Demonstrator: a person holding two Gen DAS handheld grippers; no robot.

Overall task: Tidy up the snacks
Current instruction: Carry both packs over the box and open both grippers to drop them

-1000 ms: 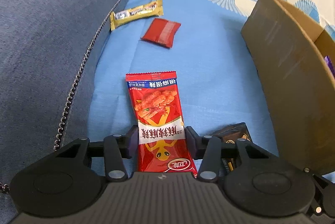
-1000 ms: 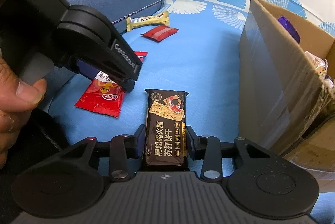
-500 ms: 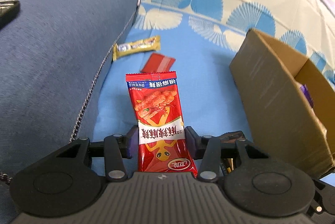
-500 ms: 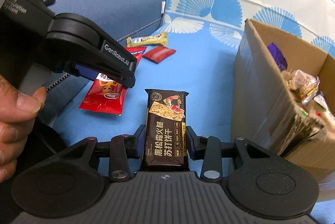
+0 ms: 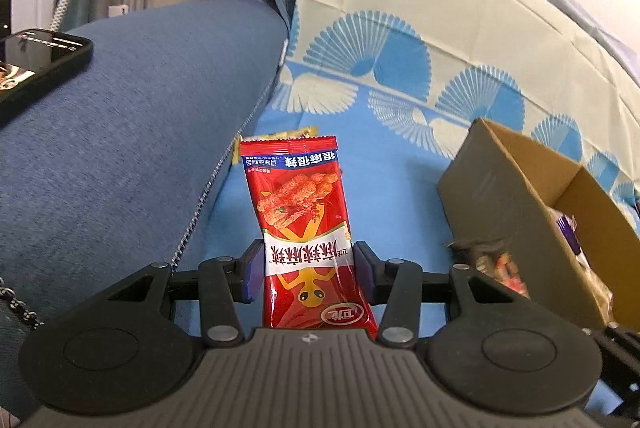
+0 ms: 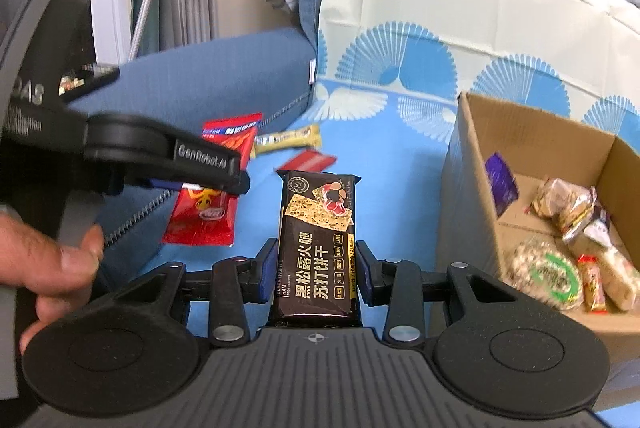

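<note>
A: The left gripper [image 5: 309,270] has its fingers clamped on the red snack packet [image 5: 306,228], lifted above the blue sheet [image 5: 400,196].

B: The right gripper [image 6: 316,270] grips the dark cracker bar [image 6: 318,248], beside the open cardboard box [image 6: 532,132] of snacks.

left tongs [image 6: 208,184]: "GenRobot.AI" | cracker pack [image 6: 318,244]: "BLACK TRUFFLE HAM"

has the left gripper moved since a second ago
Yes. The left gripper, shut on the red snack packet, has risen above the cardboard box.
</note>
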